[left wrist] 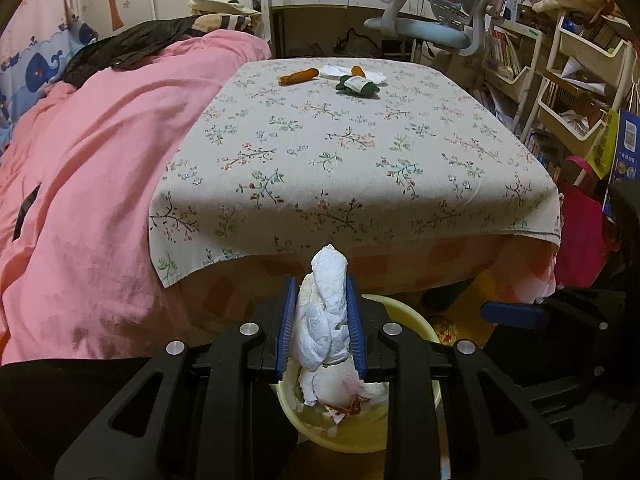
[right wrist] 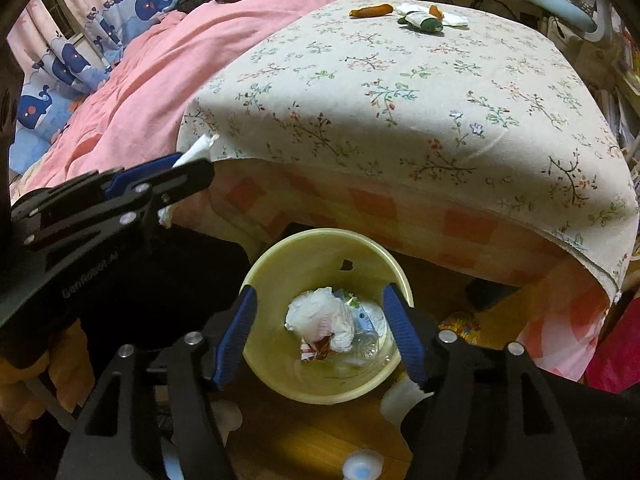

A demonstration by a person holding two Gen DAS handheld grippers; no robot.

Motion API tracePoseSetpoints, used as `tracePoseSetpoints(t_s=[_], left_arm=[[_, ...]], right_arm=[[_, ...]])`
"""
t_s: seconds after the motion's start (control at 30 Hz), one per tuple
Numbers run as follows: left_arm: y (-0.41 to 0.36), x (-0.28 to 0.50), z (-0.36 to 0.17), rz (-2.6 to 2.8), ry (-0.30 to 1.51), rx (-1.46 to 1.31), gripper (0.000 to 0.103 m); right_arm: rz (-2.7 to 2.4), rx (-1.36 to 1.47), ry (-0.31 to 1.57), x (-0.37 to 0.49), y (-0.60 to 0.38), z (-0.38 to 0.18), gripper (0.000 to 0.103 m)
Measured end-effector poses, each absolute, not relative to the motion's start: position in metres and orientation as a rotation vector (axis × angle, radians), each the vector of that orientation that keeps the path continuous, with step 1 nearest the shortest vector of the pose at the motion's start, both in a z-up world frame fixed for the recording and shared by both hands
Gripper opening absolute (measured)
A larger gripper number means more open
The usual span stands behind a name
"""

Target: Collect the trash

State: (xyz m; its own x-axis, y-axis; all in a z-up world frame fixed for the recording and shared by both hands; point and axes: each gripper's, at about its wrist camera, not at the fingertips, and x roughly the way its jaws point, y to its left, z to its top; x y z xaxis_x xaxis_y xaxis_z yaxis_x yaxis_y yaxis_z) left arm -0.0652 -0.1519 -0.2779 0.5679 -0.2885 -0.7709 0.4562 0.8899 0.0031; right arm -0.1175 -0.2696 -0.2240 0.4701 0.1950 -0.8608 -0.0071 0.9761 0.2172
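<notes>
Tissue wad [left wrist: 325, 312], white and crumpled, sat pinched between the blue pads [left wrist: 286, 320] of the left gripper [left wrist: 322, 322], sticking up past the fingertips and hanging out below them. It was held over the pale yellow bin [left wrist: 424, 328] on the floor, just off the near edge of the table.

Right gripper [right wrist: 320, 332] was spread wide with nothing between its pads [right wrist: 236, 340], jaws framing the bin [right wrist: 280, 264] from above. Inside the bin: another white crumpled tissue [right wrist: 320, 316], a clear plastic bottle [right wrist: 366, 344] lying under and beside it, and a red-and-white scrap [right wrist: 316, 351] at the bottom. What the scrap was, hard to say at that size.

In the right wrist view the left gripper [right wrist: 188, 168] showed at the left, a bit of white tissue poking past its tip.

Bin stood on a wooden floor [right wrist: 312, 432], close against the table's draped side. Table carried a floral cloth [left wrist: 340, 140] over an orange-checked one [right wrist: 360, 204]. At the far end of the cloth lay an orange carrot-shaped item [left wrist: 298, 76], a green and white item [left wrist: 358, 86] and a flat white piece [left wrist: 376, 77] under a second small orange item [left wrist: 357, 69]. Pink blanket [left wrist: 100, 184] lay beside the table on the left; office chair [left wrist: 436, 20] and shelves [left wrist: 576, 80] stood behind and to the right.
</notes>
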Motion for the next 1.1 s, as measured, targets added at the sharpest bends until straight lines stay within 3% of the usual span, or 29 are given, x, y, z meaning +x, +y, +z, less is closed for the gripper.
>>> tracePoseSetpoints(t_s=[0.23, 0.6, 1.1], left_arm=[[-0.154, -0.068, -0.284, -0.444, 0.897, 0.223, 0.027], [-0.151, -0.067, -0.283, -0.407, 0.898, 0.210, 0.060], [-0.148, -0.066, -0.284, -0.385, 0.886, 0.203, 0.070]], right_arm=[[0.058, 0.224, 1.042, -0.121, -0.284, -0.219, 0.071], [0.015, 0.244, 1.004, -0.122, -0.292, -0.213, 0.077], [0.018, 0.240, 1.003, -0.122, -0.292, -0.213, 0.078]])
